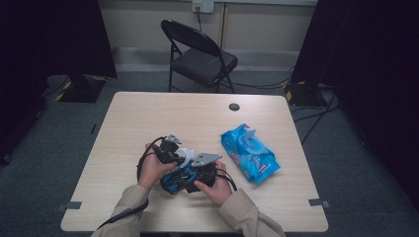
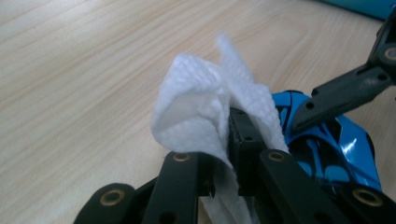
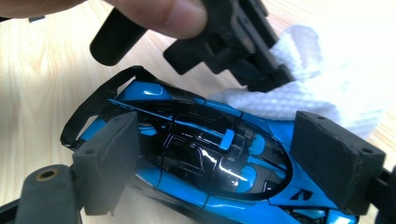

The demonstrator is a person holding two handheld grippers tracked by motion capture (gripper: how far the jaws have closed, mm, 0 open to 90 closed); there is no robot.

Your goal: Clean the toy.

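Blue and black toy car [image 3: 201, 158] sits crosswise between the foam pads of the right gripper [image 3: 233, 158], one pad against each flank, jaws closed on its body; in the high view the car [image 1: 179, 178] is low over the near-centre of the table [image 1: 148, 113], under the right gripper [image 1: 200, 170]. White wet wipe [image 2: 205, 107], crumpled, is pinched between the narrow jaws of the left gripper [image 2: 224, 140], jaws closed tight on the fold with loose ends above and below. Wipe [image 3: 327, 88] lies against the car's roof edge in the right gripper view, left gripper [image 3: 224, 42] angled down onto it. A fingertip [image 3: 159, 11] rests on the left gripper's body. Blue wipes pack [image 1: 249, 152] lies on the table just right of the hands, flip lid raised. Folding chair [image 1: 197, 54] stands beyond the far edge.
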